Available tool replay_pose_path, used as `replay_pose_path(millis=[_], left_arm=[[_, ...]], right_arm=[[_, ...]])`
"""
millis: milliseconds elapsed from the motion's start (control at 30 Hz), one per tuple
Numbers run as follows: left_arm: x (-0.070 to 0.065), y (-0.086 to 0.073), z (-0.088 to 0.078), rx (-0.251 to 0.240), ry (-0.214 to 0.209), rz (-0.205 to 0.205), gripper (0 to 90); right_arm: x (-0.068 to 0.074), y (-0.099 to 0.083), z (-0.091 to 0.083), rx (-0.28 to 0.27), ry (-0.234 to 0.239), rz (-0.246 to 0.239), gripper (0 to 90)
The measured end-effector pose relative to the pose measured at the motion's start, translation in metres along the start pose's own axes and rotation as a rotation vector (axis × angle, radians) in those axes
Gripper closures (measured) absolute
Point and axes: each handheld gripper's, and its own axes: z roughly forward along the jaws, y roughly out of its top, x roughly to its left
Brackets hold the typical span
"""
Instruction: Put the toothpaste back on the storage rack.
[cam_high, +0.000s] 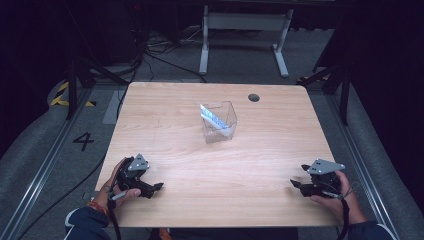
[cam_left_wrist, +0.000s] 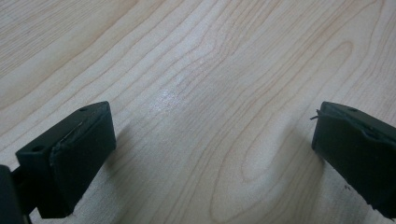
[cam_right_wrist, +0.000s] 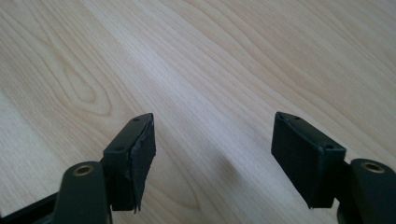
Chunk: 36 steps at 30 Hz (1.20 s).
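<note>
Both claws low at the near edge of the tabletop (cam_high: 165, 130): left claw (cam_high: 159, 186) and right claw (cam_high: 294, 184) gape, nothing between the jaws. Clear plastic box (cam_high: 219, 122) sits mid-tabletop, well apart from both, a blue-white packet (cam_high: 215, 119) leaning inside. Probably light, thin-walled, slick; pinch one upper wall near a corner, gently.

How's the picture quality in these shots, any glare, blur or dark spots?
High view: the table is evenly lit, the room around it nearly black, and the clear box glints. Left gripper view: a soft sheen on the wood, near jaws blurred. Right gripper view: a pale light band, sharper.
</note>
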Motion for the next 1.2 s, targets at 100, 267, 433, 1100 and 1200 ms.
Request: replay_pose_path(millis=[100,267,433,1100,1200], left_arm=[[0.000,0.000,0.000,-0.001,0.000,-0.001,0.0],[0.000,0.000,0.000,0.000,0.001,0.001,0.0],[0.000,0.000,0.000,0.000,0.000,0.000,0.0],[0.000,0.000,0.000,0.000,0.002,-0.003,0.0],[0.000,0.000,0.000,0.002,0.000,-0.004,0.0]], right_arm=[[-0.001,-0.007,-0.003,-0.006,0.007,0.020,30.9],[-0.003,-0.020,-0.008,-0.021,0.022,0.049,28.6],[-0.005,-0.033,-0.010,-0.028,0.022,0.067,26.4],[-0.015,-0.061,-0.013,-0.079,0.034,0.229,18.3],[-0.015,-0.061,-0.013,-0.079,0.034,0.229,18.3]])
